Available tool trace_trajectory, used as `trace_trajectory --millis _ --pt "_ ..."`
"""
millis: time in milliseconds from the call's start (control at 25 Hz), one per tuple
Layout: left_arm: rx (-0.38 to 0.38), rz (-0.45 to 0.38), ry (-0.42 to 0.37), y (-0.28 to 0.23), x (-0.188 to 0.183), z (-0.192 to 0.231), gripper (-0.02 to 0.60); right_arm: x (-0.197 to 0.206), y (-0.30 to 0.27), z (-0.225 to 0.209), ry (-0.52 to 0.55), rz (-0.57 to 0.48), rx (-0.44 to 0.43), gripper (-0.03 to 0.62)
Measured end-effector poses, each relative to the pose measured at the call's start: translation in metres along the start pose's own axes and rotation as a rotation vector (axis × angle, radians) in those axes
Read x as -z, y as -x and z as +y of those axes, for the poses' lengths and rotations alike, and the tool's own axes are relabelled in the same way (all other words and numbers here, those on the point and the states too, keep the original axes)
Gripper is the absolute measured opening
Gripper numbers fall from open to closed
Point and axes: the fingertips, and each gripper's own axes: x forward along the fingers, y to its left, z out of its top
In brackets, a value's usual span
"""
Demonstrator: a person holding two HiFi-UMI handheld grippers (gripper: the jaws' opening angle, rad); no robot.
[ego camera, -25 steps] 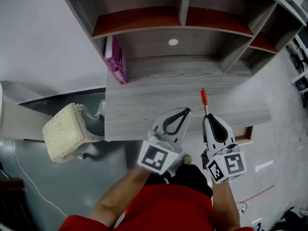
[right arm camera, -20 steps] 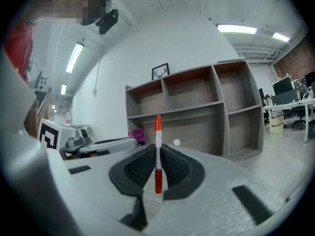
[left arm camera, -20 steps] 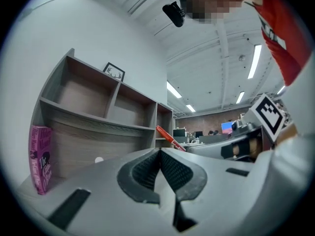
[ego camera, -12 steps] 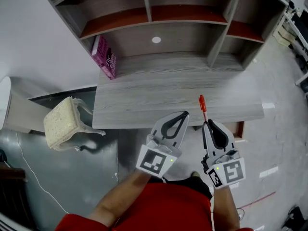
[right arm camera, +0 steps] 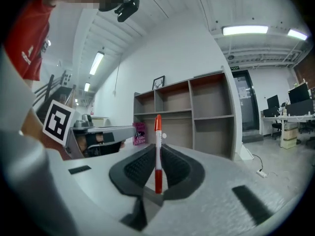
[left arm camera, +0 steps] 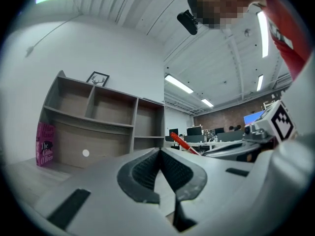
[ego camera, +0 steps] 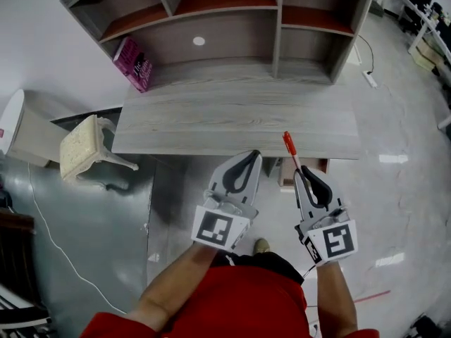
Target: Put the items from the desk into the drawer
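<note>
My right gripper [ego camera: 301,172] is shut on a red-and-white marker [ego camera: 289,146], which sticks out past the jaws toward the front edge of the grey wooden desk [ego camera: 232,122]. In the right gripper view the marker [right arm camera: 157,151] stands upright between the pads. My left gripper [ego camera: 251,156] hovers beside it, shut with nothing in it; its pads [left arm camera: 147,168] meet at the tip. A pink book [ego camera: 132,64] leans at the desk's back left. Below the desk's front right edge shows the brown drawer [ego camera: 321,166], partly hidden by the right gripper.
A grey shelf unit [ego camera: 276,27] stands on the back of the desk. A stool with a cream cushion [ego camera: 76,148] sits left of the desk, beside a white bin [ego camera: 14,129]. A power strip [ego camera: 368,78] lies on the glossy floor at right.
Both grippers have drawn back from the desk together; they were over its front edge and now hang in front of it. The marker stays gripped.
</note>
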Motion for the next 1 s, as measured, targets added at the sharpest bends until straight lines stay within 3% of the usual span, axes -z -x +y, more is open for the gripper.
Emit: trace_trajectory --millis 360,680,1000 --pt "-0.030 0.023 -0.018 -0.020 0.026 -0.056 0.008 0.063 0.046 -0.043 0.061 0.116 -0.011 0.041" --pt "-0.053 0.078 -0.009 -0.029 0.064 -0.062 0.008 0.133 0.052 -0.067 0.062 0.219 -0.017 0.041" --pt "-0.059 0.094 -0.005 -0.038 0.089 -0.057 0.008 0.230 0.035 -0.083 0.196 0.387 -0.067 0.041"
